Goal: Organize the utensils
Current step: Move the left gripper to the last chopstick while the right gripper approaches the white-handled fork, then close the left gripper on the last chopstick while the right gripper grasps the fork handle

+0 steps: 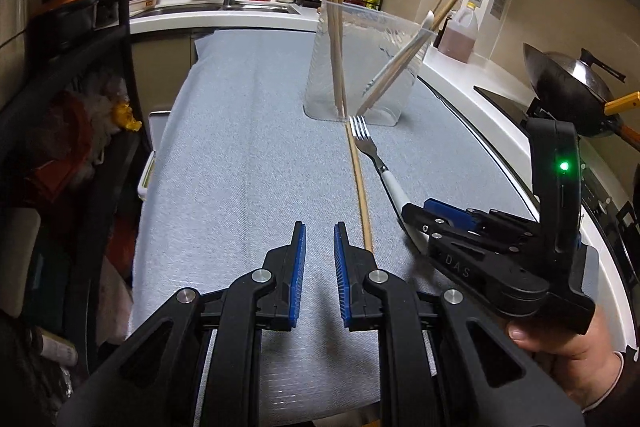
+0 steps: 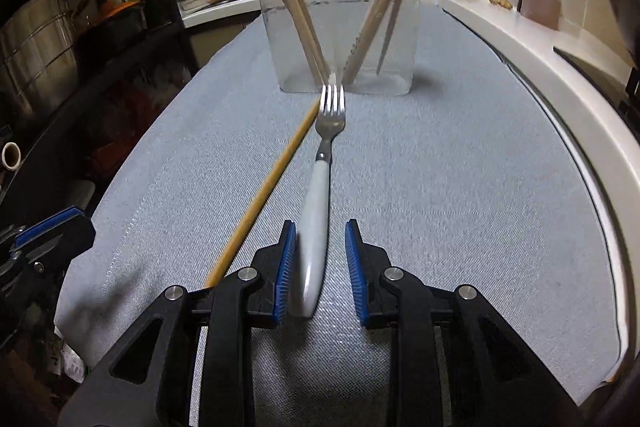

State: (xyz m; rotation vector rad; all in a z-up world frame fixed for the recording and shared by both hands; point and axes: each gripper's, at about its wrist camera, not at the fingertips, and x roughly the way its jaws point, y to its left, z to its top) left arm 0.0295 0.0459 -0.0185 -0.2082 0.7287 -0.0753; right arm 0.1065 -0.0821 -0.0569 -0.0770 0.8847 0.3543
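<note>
Left wrist view: the left gripper is seen with jaws narrowly apart and nothing between them. A loose chopstick lies just right of its jaws, pointing ahead to the clear container, where chopsticks are already stowed.

Right wrist view: the right gripper is seen apart around the fork handle, left pad touching, not yet clamped. Fork and chopstick are judged outstanding.
</note>
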